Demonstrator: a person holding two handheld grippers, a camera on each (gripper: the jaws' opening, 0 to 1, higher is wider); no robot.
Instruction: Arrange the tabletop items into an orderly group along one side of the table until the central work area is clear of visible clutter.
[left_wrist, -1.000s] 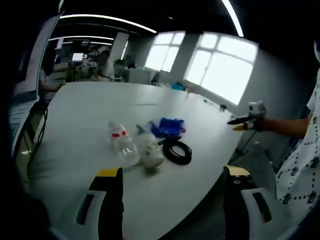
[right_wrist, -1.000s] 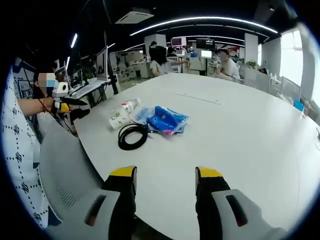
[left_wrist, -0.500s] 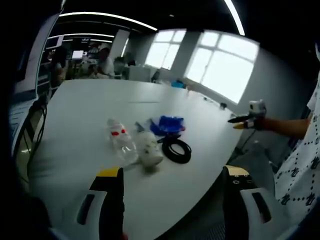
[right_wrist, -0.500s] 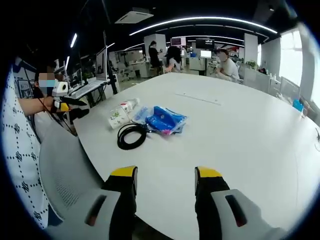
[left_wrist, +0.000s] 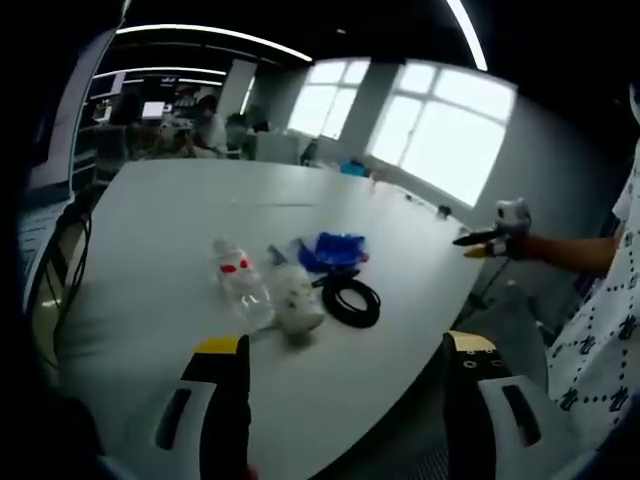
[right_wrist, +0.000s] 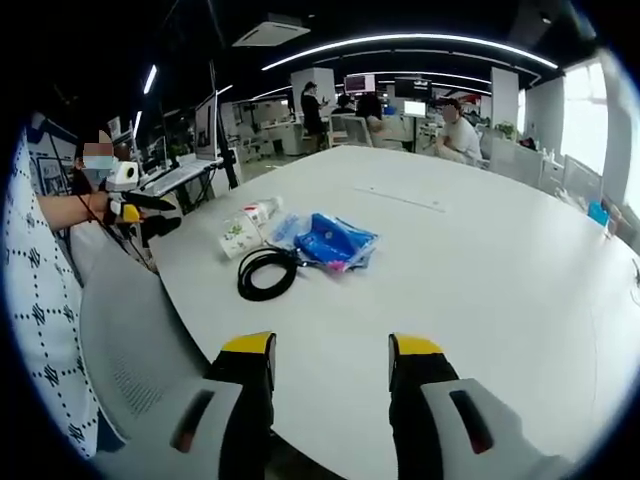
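Observation:
A small cluster lies near one edge of the big white table (left_wrist: 150, 230): a clear plastic bottle (left_wrist: 240, 281) with a red label, a white cup (left_wrist: 297, 299) on its side, a coiled black cable (left_wrist: 351, 300) and a blue plastic packet (left_wrist: 334, 250). In the right gripper view the same cable (right_wrist: 264, 273), blue packet (right_wrist: 334, 240), cup (right_wrist: 238, 234) and bottle (right_wrist: 262, 209) sit left of centre. My left gripper (left_wrist: 345, 350) is open, short of the cup, holding nothing. My right gripper (right_wrist: 330, 345) is open over bare table (right_wrist: 480, 250). Each gripper appears small in the other's view, the right (left_wrist: 490, 240) and the left (right_wrist: 135, 205).
A grey mesh chair (right_wrist: 140, 340) stands at the table's rim beside the person in a patterned white shirt (right_wrist: 35, 300). People sit at desks with monitors (right_wrist: 415, 107) beyond the far end. Bright windows (left_wrist: 440, 140) line one wall. A thin seam (right_wrist: 395, 197) crosses the tabletop.
None on the table. Both views drift only slightly; people in the background have shifted.

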